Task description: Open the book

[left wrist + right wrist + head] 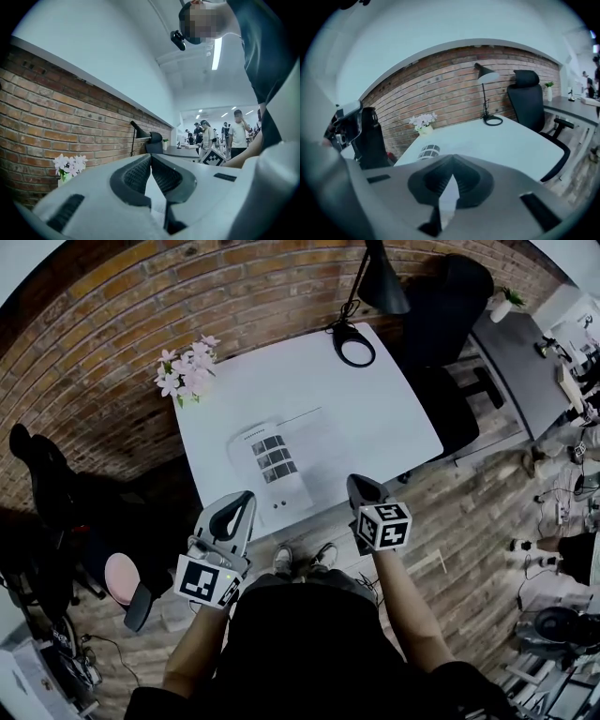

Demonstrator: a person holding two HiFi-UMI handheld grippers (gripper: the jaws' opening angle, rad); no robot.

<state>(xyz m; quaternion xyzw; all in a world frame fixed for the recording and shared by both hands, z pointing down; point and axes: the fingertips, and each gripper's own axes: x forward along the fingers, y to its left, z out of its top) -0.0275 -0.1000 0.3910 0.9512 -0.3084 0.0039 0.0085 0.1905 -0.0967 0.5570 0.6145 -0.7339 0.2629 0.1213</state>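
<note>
Two black chairs are counted, one at the far left (42,486) and one at the right (448,409) of a single white table (384,413). One bunch of pale flowers (187,371) is set at the table's far left corner, against the brick wall.

Two grippers are held at the near edge. The left gripper (248,496) is seen with its jaws brought together at the tips and nothing between them. Just right of it, one book (279,465) is laid flat on the table, near the near edge, with its pages showing (a column of dark pictures on the left-hand page). It is touched by neither gripper. The right gripper (355,480) is likewise closed on nothing, tip against tip. One black lamp (386,287) is placed at the far right corner.

The book is shown in the head view and the right gripper view only. Several standing people (239,133) are caught only in the left gripper view.
</note>
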